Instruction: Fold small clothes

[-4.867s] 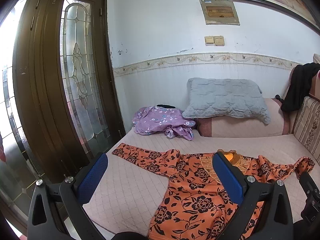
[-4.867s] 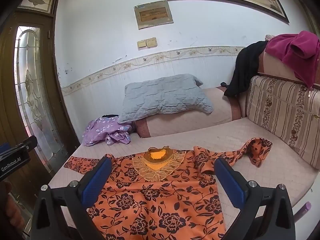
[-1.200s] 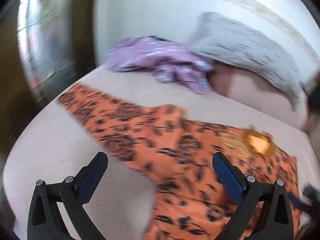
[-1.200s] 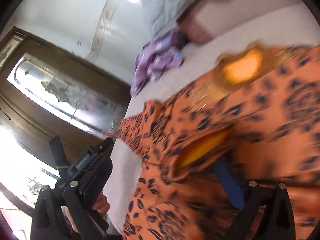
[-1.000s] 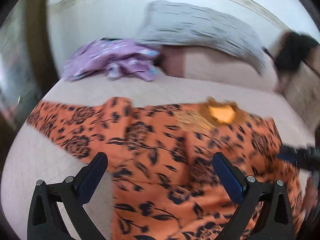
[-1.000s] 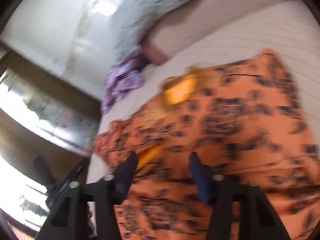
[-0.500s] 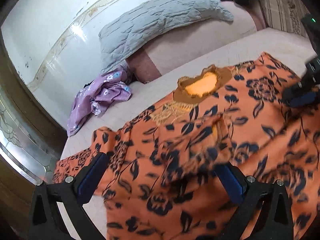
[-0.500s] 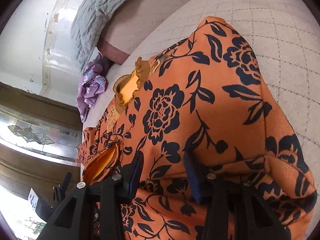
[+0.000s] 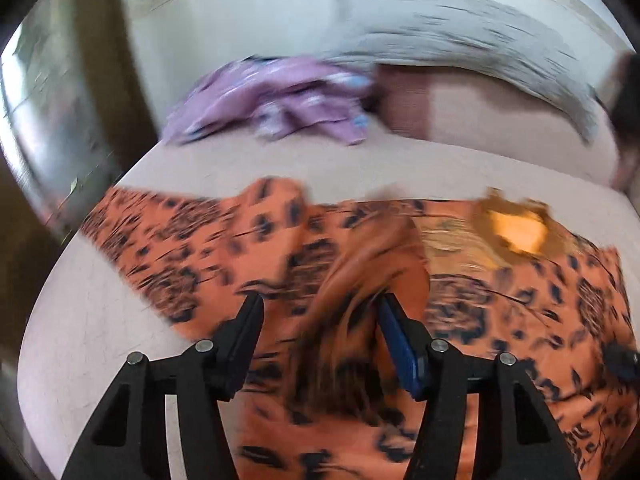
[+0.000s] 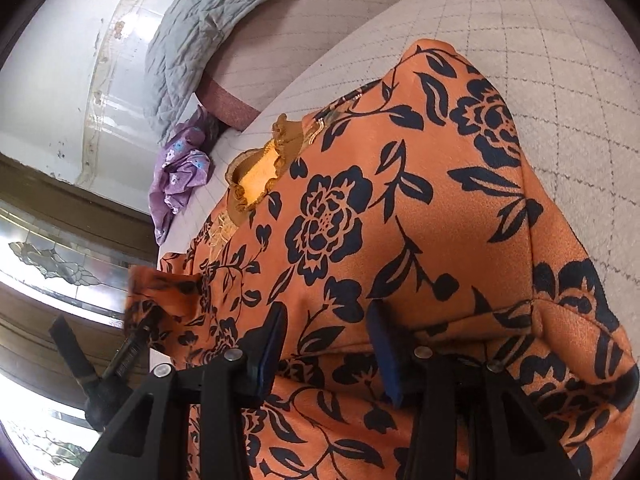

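Note:
An orange top with black flowers (image 9: 520, 300) lies on the pink quilted bed; it also fills the right wrist view (image 10: 380, 220). Its right sleeve is folded in over the body. My left gripper (image 9: 320, 312) has its jaws partly closed around a raised fold of the orange fabric; the view is blurred. My right gripper (image 10: 326, 320) has its jaws narrowed around a fold of the top near its right side. The left gripper also shows at the left of the right wrist view (image 10: 136, 328), with orange fabric at its tip.
A crumpled purple garment (image 9: 280, 100) lies at the back left of the bed, also in the right wrist view (image 10: 180, 172). A grey pillow (image 9: 460, 40) leans on a pink bolster (image 9: 500, 120). A wooden glass door (image 10: 60, 272) stands left of the bed.
Both grippers went from wide open above the flat top to narrowed around its fabric. The right sleeve was folded over the body. The left gripper is moving fast, blurring its view.

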Available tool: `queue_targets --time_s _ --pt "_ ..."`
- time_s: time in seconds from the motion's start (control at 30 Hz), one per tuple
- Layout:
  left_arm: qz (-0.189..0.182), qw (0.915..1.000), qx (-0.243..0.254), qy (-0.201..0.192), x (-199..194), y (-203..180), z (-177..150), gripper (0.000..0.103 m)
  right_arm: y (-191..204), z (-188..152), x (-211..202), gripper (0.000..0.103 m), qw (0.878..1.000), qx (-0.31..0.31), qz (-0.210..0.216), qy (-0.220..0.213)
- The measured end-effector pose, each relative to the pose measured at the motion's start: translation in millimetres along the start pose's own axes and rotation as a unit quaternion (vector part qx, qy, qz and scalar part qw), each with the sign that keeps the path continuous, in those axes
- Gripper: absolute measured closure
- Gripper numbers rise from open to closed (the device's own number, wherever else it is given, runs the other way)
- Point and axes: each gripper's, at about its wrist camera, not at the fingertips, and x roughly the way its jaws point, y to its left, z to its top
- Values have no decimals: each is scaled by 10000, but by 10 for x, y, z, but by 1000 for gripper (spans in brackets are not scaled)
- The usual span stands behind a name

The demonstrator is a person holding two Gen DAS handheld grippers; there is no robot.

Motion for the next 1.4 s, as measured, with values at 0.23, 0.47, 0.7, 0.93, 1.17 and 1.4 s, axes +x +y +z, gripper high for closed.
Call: queue_targets --time_s 0.23,0.47,0.7,0.93,1.17,1.4 --pt "270 9971 -694 168 26 491 -22 42 264 -4 -122 56 9961 -712 -316 -405" --pt "856 9909 -241 1006 394 343 -170 42 274 -12 63 56 9949 -848 -524 -136" --pt "400 9893 -871 1096 351 583 -118 42 286 -39 140 56 9949 -879 -482 47" --pt "779 9579 -2646 803 272 1610 -114 25 267 -45 156 56 9962 -803 -330 -34" --pt "45 9211 -3760 1011 618 2143 -173 25 278 -90 124 53 9944 -972 -388 -112" --pt "-204 9184 -3873 784 935 2261 38 27 312 -104 132 52 9936 -1034 -441 -144"
